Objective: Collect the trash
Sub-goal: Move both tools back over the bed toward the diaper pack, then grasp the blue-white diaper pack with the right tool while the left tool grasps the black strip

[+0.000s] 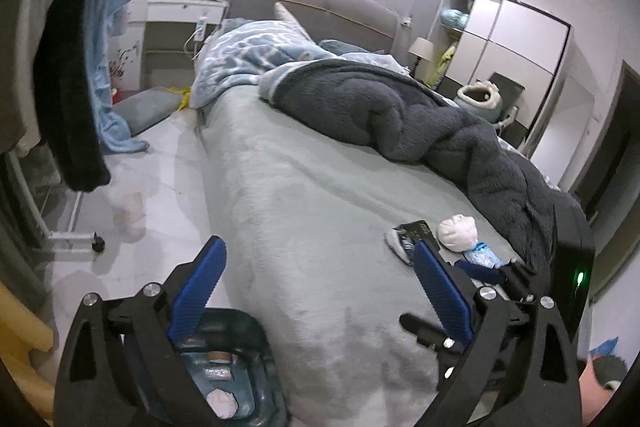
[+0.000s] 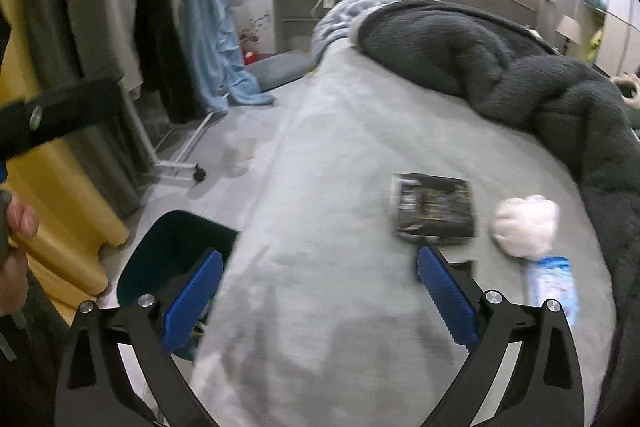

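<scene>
Left wrist view: the left gripper (image 1: 316, 279) is held wide apart and empty over the bed edge (image 1: 304, 211). A dark bin (image 1: 256, 359) is seen below, with a white paper wad (image 1: 222, 402) inside.

Right wrist view: the right gripper (image 2: 320, 291) is spread wide, nothing gripped. On the bed, a black wrapper (image 2: 434, 207), a crumpled tissue (image 2: 525, 225) and a blue packet (image 2: 554, 285) are seen near one another.

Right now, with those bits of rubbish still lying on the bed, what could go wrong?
The black wrapper, white tissue wad and blue packet lie close together, so the open right gripper might grab two or nudge one. The bin stands beside the bed, so a dropped piece could miss.
</scene>
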Motion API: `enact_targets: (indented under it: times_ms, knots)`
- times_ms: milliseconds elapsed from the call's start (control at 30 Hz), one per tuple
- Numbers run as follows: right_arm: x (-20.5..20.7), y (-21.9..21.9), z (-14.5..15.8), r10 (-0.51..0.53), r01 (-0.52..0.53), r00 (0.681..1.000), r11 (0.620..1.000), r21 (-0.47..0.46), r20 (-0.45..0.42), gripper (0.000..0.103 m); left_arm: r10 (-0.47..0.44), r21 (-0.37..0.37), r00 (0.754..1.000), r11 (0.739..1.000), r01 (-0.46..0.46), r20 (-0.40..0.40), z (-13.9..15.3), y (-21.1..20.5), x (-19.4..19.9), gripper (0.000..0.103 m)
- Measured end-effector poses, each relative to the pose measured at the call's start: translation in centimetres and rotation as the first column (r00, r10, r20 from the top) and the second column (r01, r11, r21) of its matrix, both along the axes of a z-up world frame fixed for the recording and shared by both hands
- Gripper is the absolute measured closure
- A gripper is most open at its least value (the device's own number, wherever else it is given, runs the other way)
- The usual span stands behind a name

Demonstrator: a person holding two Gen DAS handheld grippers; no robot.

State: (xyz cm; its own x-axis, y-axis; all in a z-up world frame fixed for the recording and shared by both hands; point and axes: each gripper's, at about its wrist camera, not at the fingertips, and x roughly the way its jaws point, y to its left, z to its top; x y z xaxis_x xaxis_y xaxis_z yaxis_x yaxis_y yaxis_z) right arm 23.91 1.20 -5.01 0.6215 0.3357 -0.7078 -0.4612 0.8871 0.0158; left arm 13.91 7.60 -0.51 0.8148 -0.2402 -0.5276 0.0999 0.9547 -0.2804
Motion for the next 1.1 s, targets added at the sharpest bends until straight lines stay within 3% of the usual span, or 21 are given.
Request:
enact_targets:
  times_ms: [600,1100]
  knots:
    - [3.2,-10.5,0.2,-0.091,0.092,0.994,0.996,-0.007,0.052,0.004,-0.059,0.058,0.997,0.996,0.061,-0.046,-2.5,-8.7,2.7,0.006]
    - [5.0,-16.7,-2.2,-0.123,0.123,0.992,0.992,-0.011,0.013,0.004,-0.071,0.092,0.994,0.993,0.079,-0.088,-4.9,-14.2,4.9,0.006]
